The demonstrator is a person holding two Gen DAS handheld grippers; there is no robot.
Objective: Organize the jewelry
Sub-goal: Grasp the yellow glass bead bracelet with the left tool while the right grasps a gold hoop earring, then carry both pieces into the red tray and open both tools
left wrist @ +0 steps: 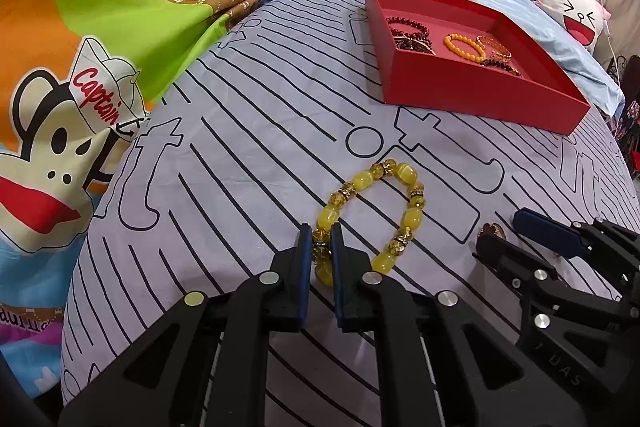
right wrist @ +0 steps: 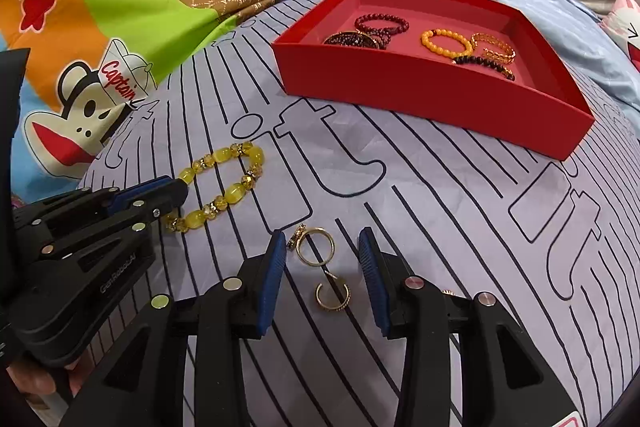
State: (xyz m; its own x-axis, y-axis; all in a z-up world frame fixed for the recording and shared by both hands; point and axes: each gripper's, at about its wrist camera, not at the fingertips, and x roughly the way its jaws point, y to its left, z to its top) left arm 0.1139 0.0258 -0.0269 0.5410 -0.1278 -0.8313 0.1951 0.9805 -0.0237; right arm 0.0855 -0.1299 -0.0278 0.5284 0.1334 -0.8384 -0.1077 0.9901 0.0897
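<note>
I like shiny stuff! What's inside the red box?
The red box holds dark red bracelets, an orange one, an amber one and a dark one. Nothing seems hidden.

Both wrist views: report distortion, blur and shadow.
Left wrist view: fisheye bends the striped sheet and red tray; dark vignette corners; yellow bracelet sharp. Right wrist view: same bending; rings crisp, soft even light, faint shadows only.

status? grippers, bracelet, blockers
Left gripper shut on yellow bracelet, on the bed. Right gripper open over rings. Path to red tray clear.
</note>
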